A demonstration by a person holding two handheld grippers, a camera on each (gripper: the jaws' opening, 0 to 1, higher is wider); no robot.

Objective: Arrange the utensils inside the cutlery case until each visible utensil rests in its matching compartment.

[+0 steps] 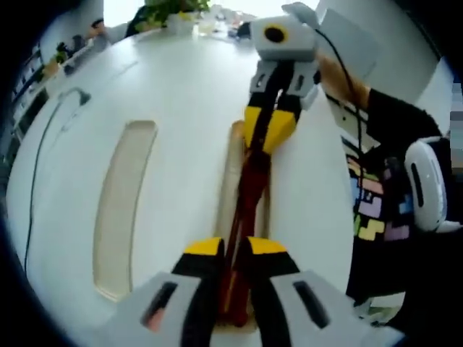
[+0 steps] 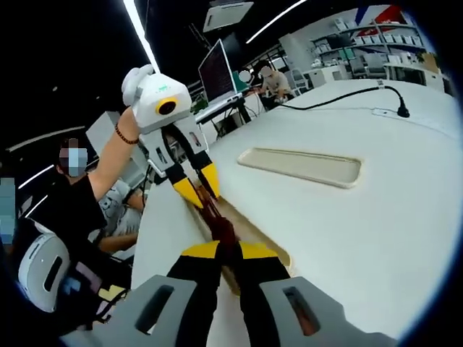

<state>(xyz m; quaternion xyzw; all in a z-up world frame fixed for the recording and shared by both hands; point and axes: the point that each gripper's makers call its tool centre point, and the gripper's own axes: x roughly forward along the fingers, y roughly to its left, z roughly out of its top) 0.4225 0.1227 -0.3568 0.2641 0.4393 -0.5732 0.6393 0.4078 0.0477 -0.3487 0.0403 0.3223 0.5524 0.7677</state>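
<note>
At frame centre, a dark red utensil (image 1: 249,195) is being clamped at both ends by the left hand-held gripper (image 1: 233,249) and right hand-held gripper (image 1: 269,130) over one slot (image 1: 230,181); the other slot (image 1: 123,210) is lying bare, so placement looks unfinished.

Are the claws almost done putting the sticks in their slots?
Partway, it seems. Both claws, left and right, pinch opposite ends of the dark red utensil, which lies along its narrow compartment. Letting go is left. The other compartment looks empty, so it may need filling.
</note>
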